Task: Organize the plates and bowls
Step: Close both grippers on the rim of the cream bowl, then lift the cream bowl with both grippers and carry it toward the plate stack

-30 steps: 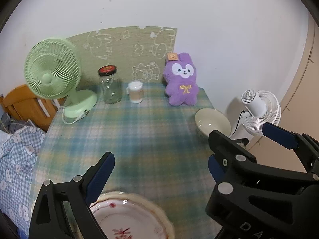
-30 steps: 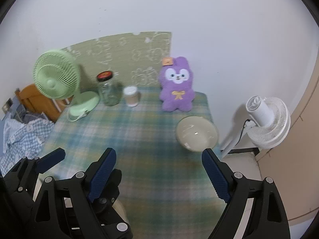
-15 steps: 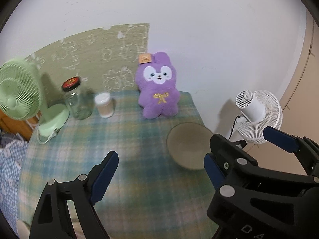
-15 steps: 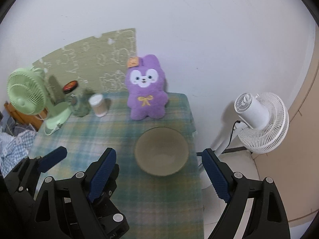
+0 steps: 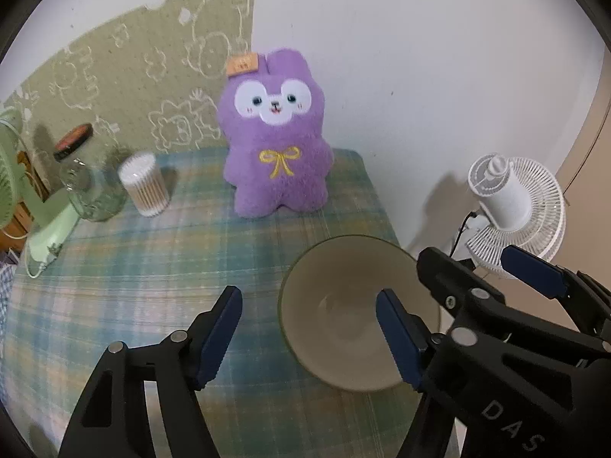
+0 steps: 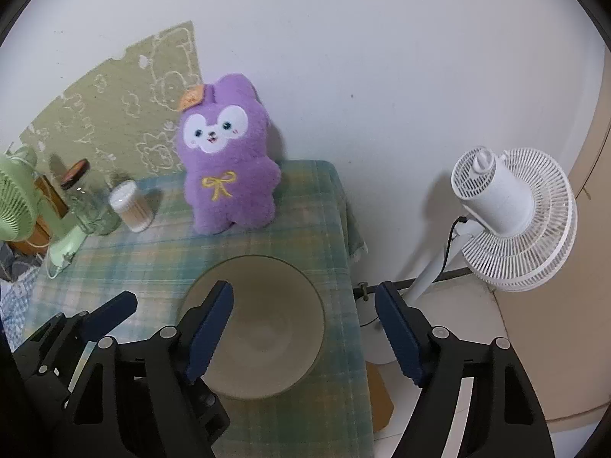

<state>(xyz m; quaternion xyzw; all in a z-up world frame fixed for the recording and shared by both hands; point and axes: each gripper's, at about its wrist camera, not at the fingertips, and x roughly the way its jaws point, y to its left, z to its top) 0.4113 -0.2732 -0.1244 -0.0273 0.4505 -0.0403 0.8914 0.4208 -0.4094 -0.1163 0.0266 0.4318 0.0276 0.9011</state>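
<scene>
A cream bowl [image 5: 343, 305] stands on the plaid tablecloth near the table's right edge; it also shows in the right wrist view [image 6: 267, 316]. My left gripper [image 5: 309, 328] is open and empty, its jaws straddling the bowl's left rim from above. My right gripper [image 6: 305, 328] is open and empty, its jaws straddling the bowl's right rim above the table edge. No plate is in view now.
A purple plush bunny [image 5: 275, 145] stands behind the bowl. A cotton-swab cup [image 5: 143, 183], a glass jar [image 5: 88, 183] and a green fan [image 5: 23, 191] stand at the back left. A white floor fan [image 6: 511, 217] stands right of the table [image 6: 328, 206].
Both grippers have moved right and forward toward the bowl, which now looms large beneath them. The patterned plate seen a second ago under the left gripper has left view.
</scene>
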